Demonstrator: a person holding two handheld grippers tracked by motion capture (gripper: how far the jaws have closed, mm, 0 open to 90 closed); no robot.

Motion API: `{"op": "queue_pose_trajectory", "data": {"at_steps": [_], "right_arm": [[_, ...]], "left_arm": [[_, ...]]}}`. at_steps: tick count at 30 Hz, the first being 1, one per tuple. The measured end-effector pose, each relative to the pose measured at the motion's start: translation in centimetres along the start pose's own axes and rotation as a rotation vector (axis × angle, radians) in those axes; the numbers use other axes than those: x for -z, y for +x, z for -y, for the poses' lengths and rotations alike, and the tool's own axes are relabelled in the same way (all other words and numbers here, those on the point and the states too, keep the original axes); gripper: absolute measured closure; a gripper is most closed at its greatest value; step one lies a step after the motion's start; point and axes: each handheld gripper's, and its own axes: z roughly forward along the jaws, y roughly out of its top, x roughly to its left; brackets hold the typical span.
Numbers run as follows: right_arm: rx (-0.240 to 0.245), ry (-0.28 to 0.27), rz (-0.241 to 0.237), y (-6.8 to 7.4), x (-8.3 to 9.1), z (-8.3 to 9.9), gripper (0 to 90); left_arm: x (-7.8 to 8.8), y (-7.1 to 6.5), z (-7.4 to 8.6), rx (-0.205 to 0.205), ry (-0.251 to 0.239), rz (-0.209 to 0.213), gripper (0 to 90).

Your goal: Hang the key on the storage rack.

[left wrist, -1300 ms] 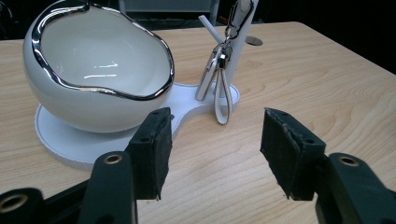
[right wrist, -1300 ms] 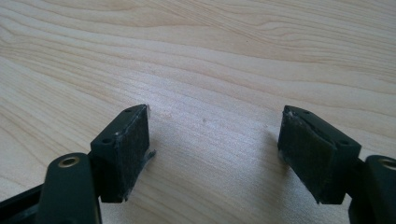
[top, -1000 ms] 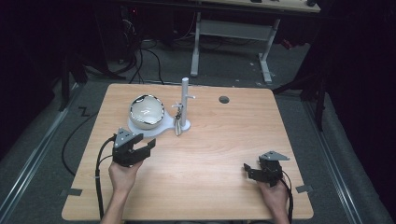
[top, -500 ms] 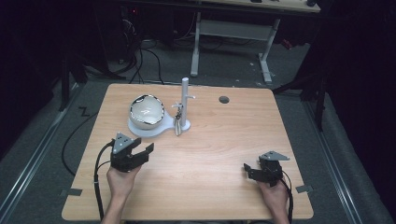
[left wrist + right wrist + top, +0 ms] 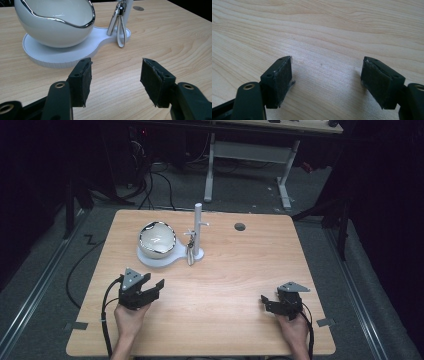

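Note:
A white bowl with a chrome rim sits on a white base. From the same base rises a white post. A small metal-and-white strap piece hangs from the post. My left gripper is near the table's front left and points at the base from a short way off. Its jaws have just been opening and hold nothing. At the front right, my right gripper rests low over bare wood, open, with nothing between its jaws.
The wooden table has a round hole near its far edge. Cables trail from both grippers off the near edge. Beyond the table stand a desk frame and dark floor.
The left gripper has drawn back a little toward the near edge and away from the white base. The right gripper has stayed put.

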Motion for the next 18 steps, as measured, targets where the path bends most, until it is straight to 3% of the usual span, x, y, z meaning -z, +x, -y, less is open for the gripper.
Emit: {"op": "queue_pose_trajectory", "data": {"at_steps": [12,18], "right_arm": [[0.000,0.000,-0.001,0.0,0.0,0.0,25.1],[0.001,-0.001,0.000,0.0,0.0,0.0,25.1]], "left_arm": [[-0.7,0.0,1.1,0.000,0.045,-0.017,41.3],[-0.9,0.0,1.7,-0.018,0.074,-0.046,40.9]]}}
